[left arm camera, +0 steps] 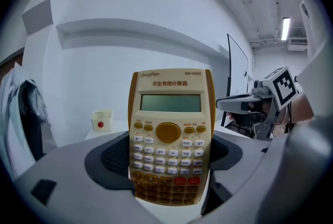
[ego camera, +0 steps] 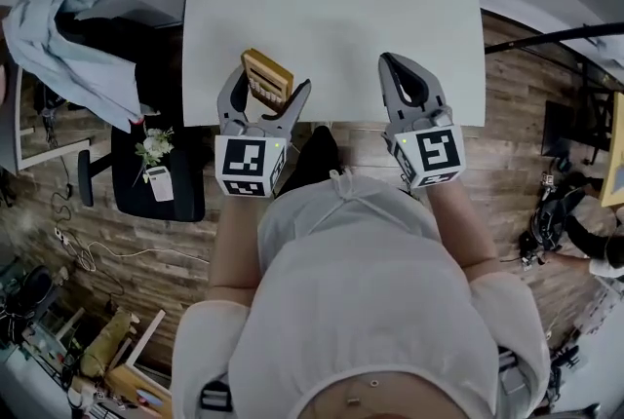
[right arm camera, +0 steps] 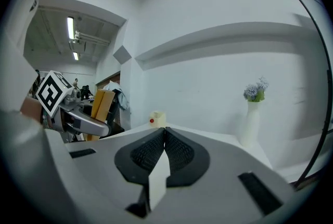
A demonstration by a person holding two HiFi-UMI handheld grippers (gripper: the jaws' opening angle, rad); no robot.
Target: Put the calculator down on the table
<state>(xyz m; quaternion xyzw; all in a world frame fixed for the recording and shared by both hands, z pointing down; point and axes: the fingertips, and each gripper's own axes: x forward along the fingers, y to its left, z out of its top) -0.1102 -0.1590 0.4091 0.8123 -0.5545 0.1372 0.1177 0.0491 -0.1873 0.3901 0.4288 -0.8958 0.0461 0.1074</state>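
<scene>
Above the bench's (ego camera: 331, 18) near edge, the left gripper (ego camera: 269, 94) clamps an upright calculator (left arm camera: 170, 134), probably lowering next; the right gripper (ego camera: 402, 68) is closed and empty.

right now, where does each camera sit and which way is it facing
Head view: on the person's head, facing steeply down at the table; shows torso, forearms, left hand-held gripper and right hand-held gripper.
Left gripper view: on the left hand-held gripper, facing along its jaws, shut on the calculator.
Right gripper view: on the right hand-held gripper, facing along its shut, empty jaws toward the wall.
Shared: both gripper views show the red-button box.
</scene>
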